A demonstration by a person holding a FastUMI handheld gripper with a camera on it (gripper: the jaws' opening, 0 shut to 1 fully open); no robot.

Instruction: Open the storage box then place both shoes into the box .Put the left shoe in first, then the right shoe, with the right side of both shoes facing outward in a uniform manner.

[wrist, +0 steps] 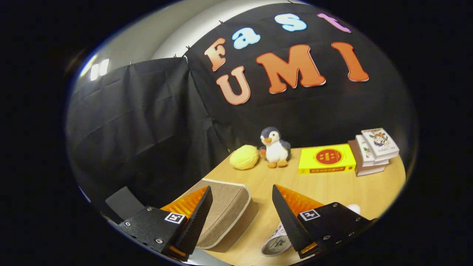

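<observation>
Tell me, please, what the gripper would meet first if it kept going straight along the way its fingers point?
The gripper is open, holding nothing. Straight ahead lies bare table, then probably the plush penguin at the far edge, with the yellow ball beside it. Depth is hard to judge. The beige storage box sits off by one finger.

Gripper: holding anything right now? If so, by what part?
Nothing held. The gripper is open, fingers spread above the table, with the closed storage box by one finger and a shoe under the other.

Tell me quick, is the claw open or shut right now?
Claw: open, holding nothing; storage box and shoe lie near its fingers.
</observation>
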